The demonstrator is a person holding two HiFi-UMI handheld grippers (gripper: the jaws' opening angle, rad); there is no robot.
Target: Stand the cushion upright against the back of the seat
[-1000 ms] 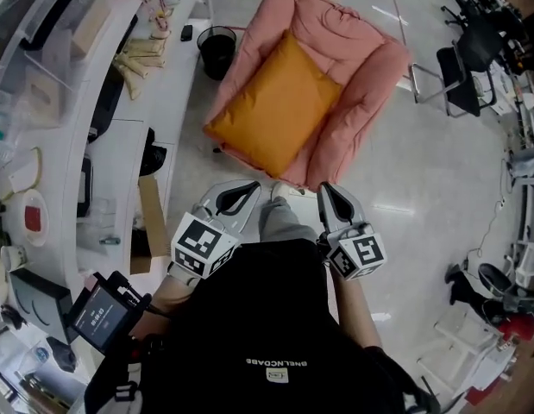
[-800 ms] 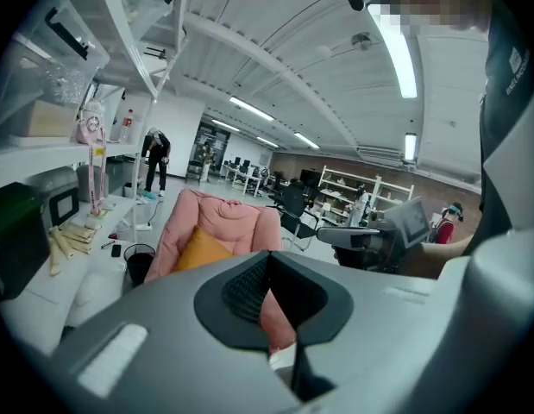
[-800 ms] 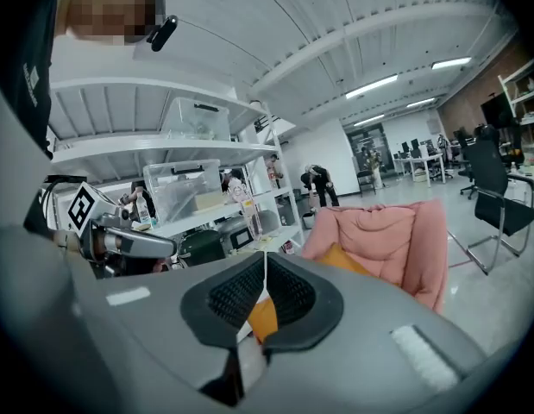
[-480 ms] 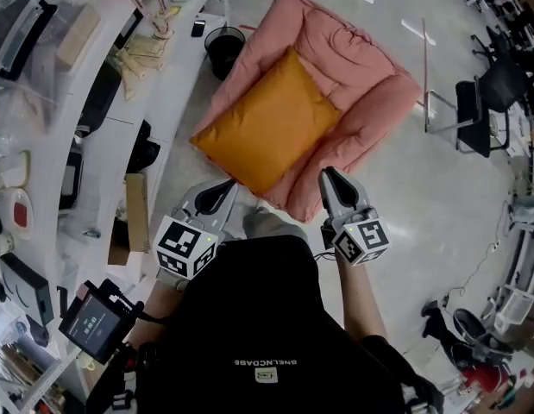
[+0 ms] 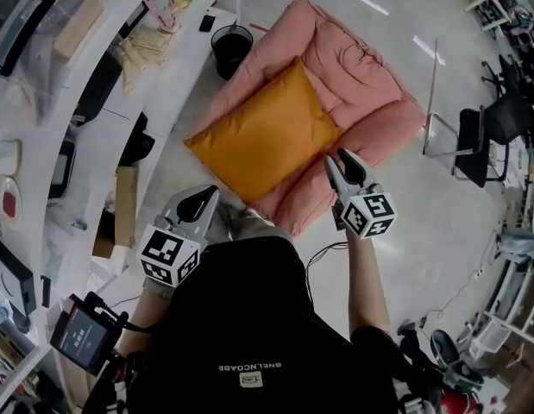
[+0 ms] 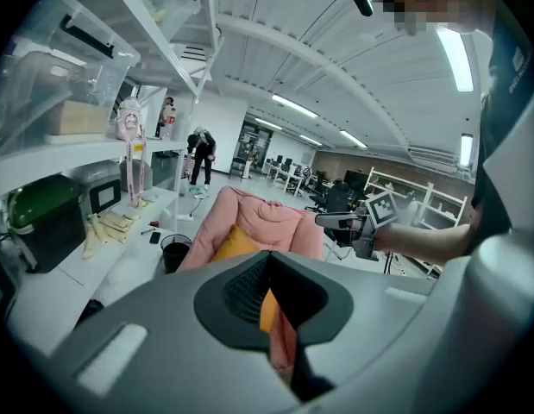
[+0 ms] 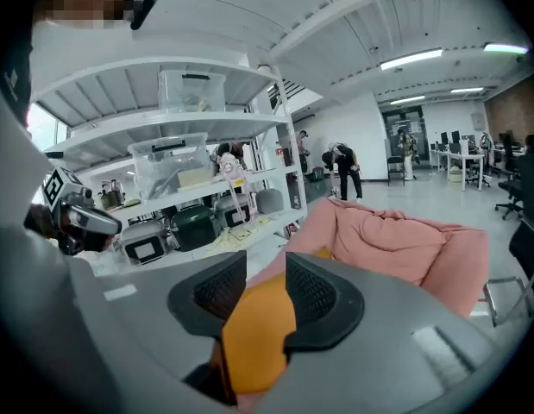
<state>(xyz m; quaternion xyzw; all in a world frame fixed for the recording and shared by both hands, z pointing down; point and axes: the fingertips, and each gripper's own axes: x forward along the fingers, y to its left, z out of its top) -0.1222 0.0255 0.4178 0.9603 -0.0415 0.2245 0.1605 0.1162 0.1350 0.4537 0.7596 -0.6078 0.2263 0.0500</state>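
An orange cushion (image 5: 262, 136) lies flat on the pink padded seat (image 5: 361, 67), which sits on the floor ahead of me. My left gripper (image 5: 206, 198) hangs short of the cushion's near corner, jaws shut with nothing in them. My right gripper (image 5: 340, 160) hovers over the seat's near right arm, beside the cushion's right edge. Its jaws have just been opening and hold nothing. In the right gripper view the cushion (image 7: 254, 335) shows through the gap of the right gripper (image 7: 267, 274), untouched by the pads. The left gripper view has the left gripper (image 6: 268, 259) aimed at the seat (image 6: 267, 218).
White shelving and a counter (image 5: 77, 102) run along the left, with a cardboard box (image 5: 124, 205) on the floor beside them. A black bin (image 5: 232, 48) stands by the seat's far left corner. Black office chairs (image 5: 486, 136) stand to the right. Bare floor lies right of the seat.
Both grippers have moved closer to the seat. The right one has travelled up to the seat's near arm and its jaws have parted. The left one has shifted left and stays shut.
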